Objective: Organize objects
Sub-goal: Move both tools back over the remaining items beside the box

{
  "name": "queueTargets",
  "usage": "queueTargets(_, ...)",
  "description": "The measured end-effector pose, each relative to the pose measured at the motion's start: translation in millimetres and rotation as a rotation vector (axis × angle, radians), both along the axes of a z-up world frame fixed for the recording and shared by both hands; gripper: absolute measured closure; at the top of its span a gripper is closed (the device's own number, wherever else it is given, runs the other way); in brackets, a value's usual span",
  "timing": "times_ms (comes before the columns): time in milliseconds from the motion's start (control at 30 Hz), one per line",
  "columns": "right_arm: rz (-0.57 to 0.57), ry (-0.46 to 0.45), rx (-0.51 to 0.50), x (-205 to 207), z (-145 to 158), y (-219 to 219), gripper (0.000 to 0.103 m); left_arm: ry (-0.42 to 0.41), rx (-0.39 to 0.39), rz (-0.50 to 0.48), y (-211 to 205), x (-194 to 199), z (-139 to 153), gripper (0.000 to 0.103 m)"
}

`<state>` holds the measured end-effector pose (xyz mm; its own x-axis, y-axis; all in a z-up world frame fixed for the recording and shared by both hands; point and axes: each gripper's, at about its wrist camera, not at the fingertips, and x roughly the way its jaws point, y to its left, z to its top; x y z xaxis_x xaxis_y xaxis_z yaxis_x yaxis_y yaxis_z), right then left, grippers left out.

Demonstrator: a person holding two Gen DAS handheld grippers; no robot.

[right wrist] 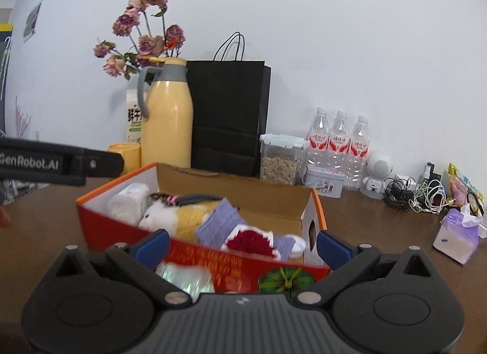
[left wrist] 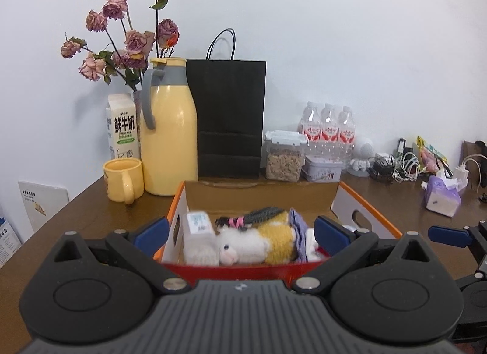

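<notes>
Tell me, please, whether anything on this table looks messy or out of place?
Yes: the cables at the right lie in a tangled heap beside the small robot figure, and the tissue pack sits crumpled and open. The roses look dried and drooping. The box itself looks tidy.

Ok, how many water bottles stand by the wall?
3, side by side behind the tin: left bottle, middle bottle, right bottle. More may be hidden behind.

Plain white wall (left wrist: pixel 334 19) behind. Brown wooden table (left wrist: pixel 76 210) runs along it. Light soft, even.
</notes>
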<state>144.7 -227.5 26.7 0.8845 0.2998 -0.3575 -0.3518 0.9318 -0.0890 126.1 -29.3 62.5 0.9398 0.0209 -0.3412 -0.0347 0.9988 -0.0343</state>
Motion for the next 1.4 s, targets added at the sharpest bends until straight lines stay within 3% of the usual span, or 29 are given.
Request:
queueTargets(333, 0.017, 0.042, -0.033, -48, -16, -15, 0.0, 0.082, 0.025, 0.011, 8, -33, -17, 0.0)
queueTargets(767, 0.007, 0.132, -0.043, -70, -43, -35, 0.0, 0.197, 0.019, -0.022, 5, -59, -50, 0.0)
queueTargets(1067, -0.014, 0.144, -0.034, -69, -48, -50, 0.0, 0.245, 0.032, -0.083, -19, -60, -65, 0.0)
queueTargets(1400, -0.029, 0.159, -0.016, -63, -54, -61, 0.0, 0.333, 0.045, -0.126, -48, -35, -94, 0.0)
